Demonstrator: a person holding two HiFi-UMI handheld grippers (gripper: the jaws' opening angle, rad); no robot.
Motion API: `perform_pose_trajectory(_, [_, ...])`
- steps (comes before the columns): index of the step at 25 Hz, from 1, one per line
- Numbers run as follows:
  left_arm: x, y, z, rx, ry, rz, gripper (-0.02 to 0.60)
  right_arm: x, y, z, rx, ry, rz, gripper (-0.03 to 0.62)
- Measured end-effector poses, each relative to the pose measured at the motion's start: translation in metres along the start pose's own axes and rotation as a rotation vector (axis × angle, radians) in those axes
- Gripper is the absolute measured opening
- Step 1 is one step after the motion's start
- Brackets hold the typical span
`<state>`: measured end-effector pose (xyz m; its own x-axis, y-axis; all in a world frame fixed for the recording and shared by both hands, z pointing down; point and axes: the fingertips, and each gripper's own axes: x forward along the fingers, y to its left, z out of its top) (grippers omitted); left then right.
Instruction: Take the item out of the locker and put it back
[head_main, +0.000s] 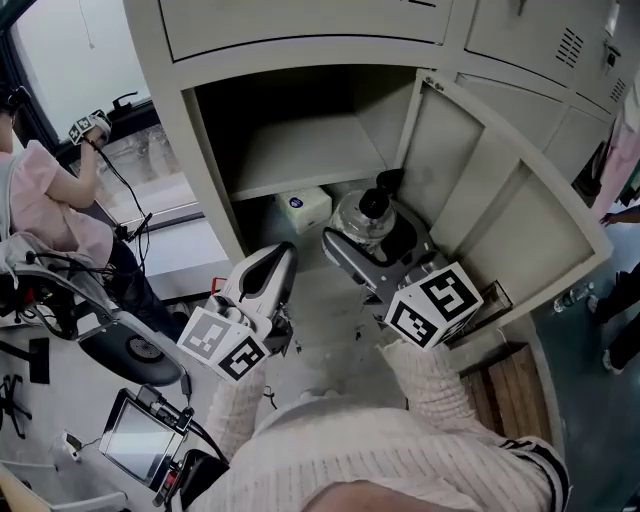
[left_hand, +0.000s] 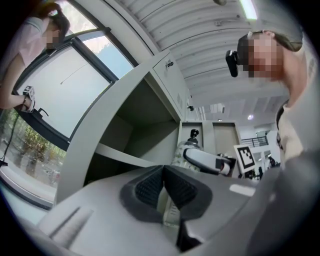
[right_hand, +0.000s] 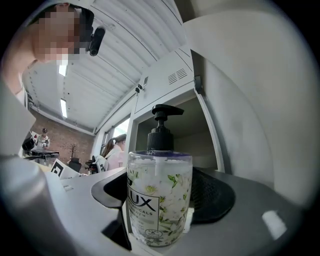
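Note:
A clear LUX pump soap bottle (right_hand: 159, 200) with a flower print and a black pump stands upright between my right gripper's pads (right_hand: 212, 194). My right gripper (head_main: 372, 240) is shut on the bottle (head_main: 362, 212), holding it at the mouth of the locker's lower compartment (head_main: 330, 120). To its left my left gripper (head_main: 282, 258) hangs in front of the locker with its jaws together and nothing between them. In the left gripper view, its pads (left_hand: 150, 186) meet at the tips, and the bottle (left_hand: 180, 152) shows beyond them.
A white box (head_main: 303, 207) sits on the compartment floor behind the bottle. A shelf (head_main: 300, 150) spans the compartment above. The locker door (head_main: 500, 210) stands open to the right. A person in pink (head_main: 40, 200) works at the left, with cables and a tablet (head_main: 135, 435) on the floor.

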<state>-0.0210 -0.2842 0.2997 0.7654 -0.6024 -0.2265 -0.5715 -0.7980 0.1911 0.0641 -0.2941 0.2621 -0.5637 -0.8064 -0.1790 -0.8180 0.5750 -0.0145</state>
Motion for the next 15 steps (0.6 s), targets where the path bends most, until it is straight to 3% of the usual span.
perform_pose_trajectory(5, [-0.0005, 0.0011, -0.0003, -0.017, -0.007, 0.013, 0.005, -0.0033, 0.0032, -0.0044, -0.012, 0.005, 0.019, 0.364])
perform_pose_trajectory(15, [0.0030, -0.0057, -0.0049, 0.021, 0.033, 0.012, 0.006, -0.0015, 0.0081, -0.0067, -0.043, 0.024, 0.041, 0.364])
